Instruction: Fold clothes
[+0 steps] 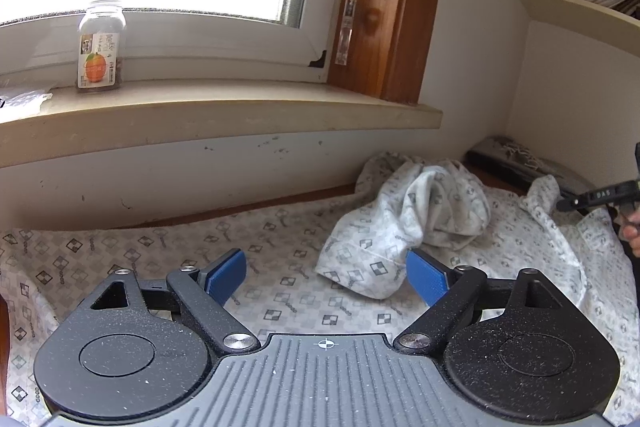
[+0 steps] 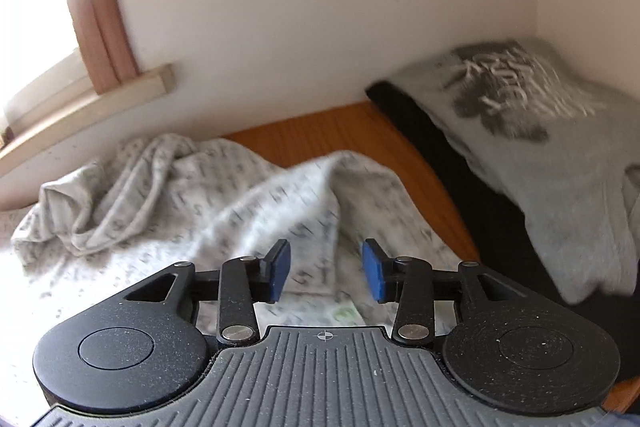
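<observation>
Left tool (image 1: 326, 277) released over patterned garment (image 1: 280, 291) | right tool (image 2: 326, 273) released, nothing gripped | garment's hem beside wooden tabletop (image 2: 320, 139)

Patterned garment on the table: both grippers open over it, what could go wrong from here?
1. The patterned garment has a sleeve bunched on top; a grab there by the left gripper may catch several layers and fold a lump in.
2. The right gripper hangs open above a raised ridge of cloth; closing there may pinch only a wrinkle, not an edge.
3. The grey folded garment lies close by; a wide pull could drag into it.
</observation>
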`<state>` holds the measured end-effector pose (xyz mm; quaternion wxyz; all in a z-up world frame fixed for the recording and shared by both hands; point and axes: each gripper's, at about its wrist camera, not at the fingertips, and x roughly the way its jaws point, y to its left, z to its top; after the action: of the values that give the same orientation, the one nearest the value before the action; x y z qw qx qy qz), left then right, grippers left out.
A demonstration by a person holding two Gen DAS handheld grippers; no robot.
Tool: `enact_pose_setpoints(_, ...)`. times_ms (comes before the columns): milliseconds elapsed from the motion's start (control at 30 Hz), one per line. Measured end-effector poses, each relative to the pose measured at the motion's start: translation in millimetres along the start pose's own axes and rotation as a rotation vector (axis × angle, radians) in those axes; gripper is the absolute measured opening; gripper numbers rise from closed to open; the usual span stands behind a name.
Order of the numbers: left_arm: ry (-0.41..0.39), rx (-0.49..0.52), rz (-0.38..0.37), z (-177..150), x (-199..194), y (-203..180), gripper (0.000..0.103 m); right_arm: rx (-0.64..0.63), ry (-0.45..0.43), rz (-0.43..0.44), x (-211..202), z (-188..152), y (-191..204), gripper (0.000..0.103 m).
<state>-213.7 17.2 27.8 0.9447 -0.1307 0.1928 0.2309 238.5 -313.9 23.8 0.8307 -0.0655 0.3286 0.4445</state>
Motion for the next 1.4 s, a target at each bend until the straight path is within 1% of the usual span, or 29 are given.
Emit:
enact_pose_setpoints(100,0.002,-0.014,-0.002,0.1,0.6,2.7,0.09,0.009,-0.025,0.016,12.2,-1.7,1.9,0.041)
enact_pose_setpoints(167,0.005,-0.024,-0.004,0.2,1.0,4.3,0.091,0.012,-0.024,0.049,17.3,1.2,5.0,0.04)
enact_pose_setpoints(200,0.007,-0.026,-0.004,0.4,1.4,4.7,0.091,0.01,-0.022,0.069,18.0,2.9,6.9,0.038)
enact_pose_setpoints(267,0.01,-0.029,-0.003,0.5,1.9,5.3,0.091,0.01,-0.014,0.121,14.7,6.4,9.7,0.004)
enact_pose_setpoints(333,0.013,-0.031,-0.002,0.7,2.1,5.6,0.091,-0.003,-0.028,0.15,-2.1,11.9,10.1,0.004)
enact_pose_setpoints(367,0.013,-0.032,-0.003,0.8,2.1,5.6,0.091,-0.009,-0.043,0.139,-13.6,15.2,8.8,0.004)
enact_pose_setpoints(400,0.013,-0.032,-0.003,0.8,2.1,5.6,0.091,-0.011,-0.06,0.109,-26.7,18.8,5.7,0.004)
enact_pose_setpoints(433,0.015,-0.033,-0.003,0.9,2.3,5.5,0.092,-0.01,-0.073,0.058,-37.5,21.5,2.2,0.004)
enact_pose_setpoints(500,0.026,-0.036,-0.003,1.1,3.8,5.8,0.092,-0.018,-0.073,-0.087,-49.5,23.3,-3.2,0.006)
enact_pose_setpoints(533,0.032,-0.038,-0.003,1.2,4.7,6.0,0.092,-0.044,-0.048,-0.158,-48.4,22.2,-2.0,0.013)
enact_pose_setpoints(567,0.035,-0.041,-0.002,1.2,5.1,6.5,0.093,-0.077,-0.041,-0.219,-48.3,20.3,0.9,0.017)
enact_pose_setpoints(600,0.037,-0.046,0.001,1.0,5.1,7.3,0.094,-0.117,-0.053,-0.271,-49.4,17.6,5.7,0.017)
enact_pose_setpoints(633,0.036,-0.05,0.001,0.9,4.7,7.9,0.095,-0.147,-0.082,-0.309,-51.8,15.3,11.3,0.026)
enact_pose_setpoints(667,0.034,-0.054,-0.002,0.6,4.0,8.5,0.1,-0.167,-0.128,-0.336,-55.4,13.4,17.7,0.039)
enact_pose_setpoints(700,0.033,-0.054,-0.002,0.5,3.7,8.5,0.101,-0.186,-0.175,-0.362,-59.0,11.4,24.1,0.043)
enact_pose_setpoints(733,0.034,-0.051,0.001,0.5,3.8,7.8,0.101,-0.185,-0.218,-0.338,-61.3,9.7,30.6,0.049)
enact_pose_setpoints(767,0.034,-0.048,0.004,0.6,3.8,7.2,0.101,-0.162,-0.239,-0.268,-60.0,9.0,36.5,0.051)
enact_pose_setpoints(833,0.034,-0.044,0.006,0.6,3.7,6.4,0.102,-0.139,-0.229,-0.136,-46.4,5.3,51.8,0.05)
enact_pose_setpoints(900,0.038,-0.053,0.012,0.6,4.3,8.0,0.103,-0.164,-0.192,-0.032,-26.8,-1.3,69.5,0.048)
enact_pose_setpoints(967,0.053,-0.071,0.025,1.1,6.6,10.9,0.103,-0.223,-0.136,0.05,-4.9,-9.0,86.3,0.036)
enact_pose_setpoints(1000,0.06,-0.076,0.035,1.3,7.5,11.6,0.103,-0.254,-0.104,0.07,5.8,-12.3,93.5,0.035)
enact_pose_setpoints(1100,0.071,-0.06,0.047,1.4,9.1,8.9,0.101,-0.393,-0.05,0.018,27.6,-22.9,107.5,0.035)
enact_pose_setpoints(1167,0.084,-0.059,0.036,3.9,11.2,6.1,0.099,-0.439,-0.049,0.011,34.8,-28.6,108.8,0.036)
enact_pose_setpoints(1267,0.103,-0.057,0.02,13.1,18.1,-1.2,0.091,-0.406,-0.04,0.04,38.3,-28.2,102.3,0.037)
enact_pose_setpoints(1300,0.108,-0.049,0.019,17.4,21.7,-5.2,0.091,-0.39,-0.036,0.051,39.2,-27.5,99.9,0.037)
enact_pose_setpoints(1367,0.124,-0.025,0.008,24.5,31.6,-14.2,0.091,-0.358,-0.028,0.06,42.7,-25.2,95.7,0.043)
enact_pose_setpoints(1400,0.142,-0.013,0.0,27.0,38.4,-18.6,0.092,-0.342,-0.025,0.063,44.6,-24.3,96.0,0.044)
